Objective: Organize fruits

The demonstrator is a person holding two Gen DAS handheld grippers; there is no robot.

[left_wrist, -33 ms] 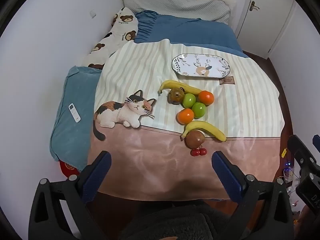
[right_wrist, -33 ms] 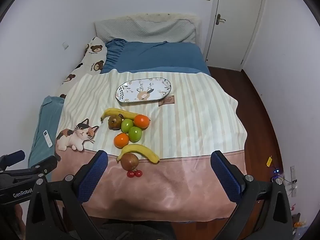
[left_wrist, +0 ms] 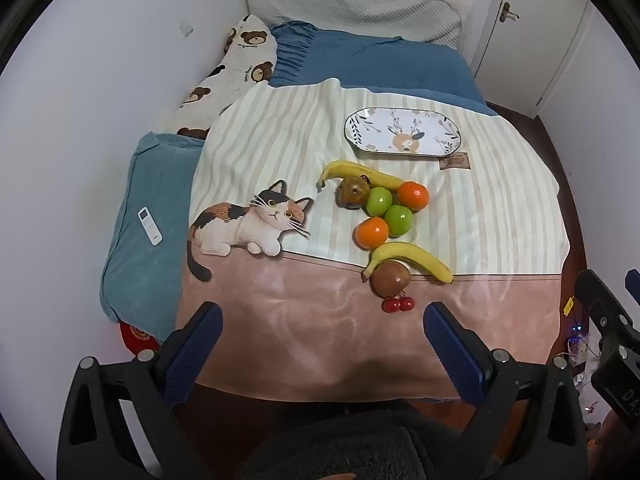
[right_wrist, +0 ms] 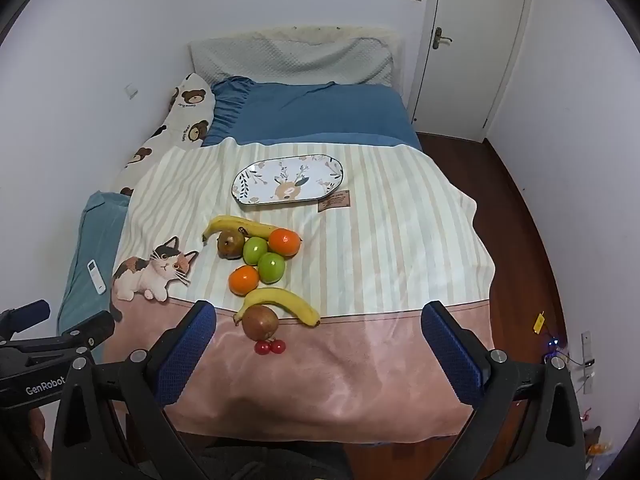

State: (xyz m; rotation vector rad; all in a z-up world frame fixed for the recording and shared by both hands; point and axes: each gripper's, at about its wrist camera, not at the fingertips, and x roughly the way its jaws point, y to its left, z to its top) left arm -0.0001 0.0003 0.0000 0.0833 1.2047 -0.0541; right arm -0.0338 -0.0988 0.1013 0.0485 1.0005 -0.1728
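Two yellow bananas are lying on the bed blanket (left_wrist: 500, 208), and the other fruits are sitting between and beside them in one close bunch. The far banana (left_wrist: 362, 174) is curving past a brown pear (left_wrist: 352, 193). Next to the pear two green apples (left_wrist: 390, 210) are touching each other, with one orange (left_wrist: 413, 195) on their right and another orange (left_wrist: 372, 233) sitting nearer. The near banana (left_wrist: 412, 258) is bending over a round reddish-brown fruit (left_wrist: 391, 278), and two little red cherries (left_wrist: 398, 304) are lying just in front of it on the pink part of the blanket. An oval plate (left_wrist: 402, 131) with a deer picture is resting farther up the bed, apart from the fruit. A cat picture (left_wrist: 250, 222) is showing on the blanket to the left. The left gripper (left_wrist: 322, 316) is hanging over the foot of the bed, pointing forward at the fruit, with its jaws spread wide and holding nothing. The right gripper (right_wrist: 318, 314) is hanging beside it the same way, jaws spread wide too, with the cherries and the reddish-brown fruit showing between its blue fingers (right_wrist: 184, 352).
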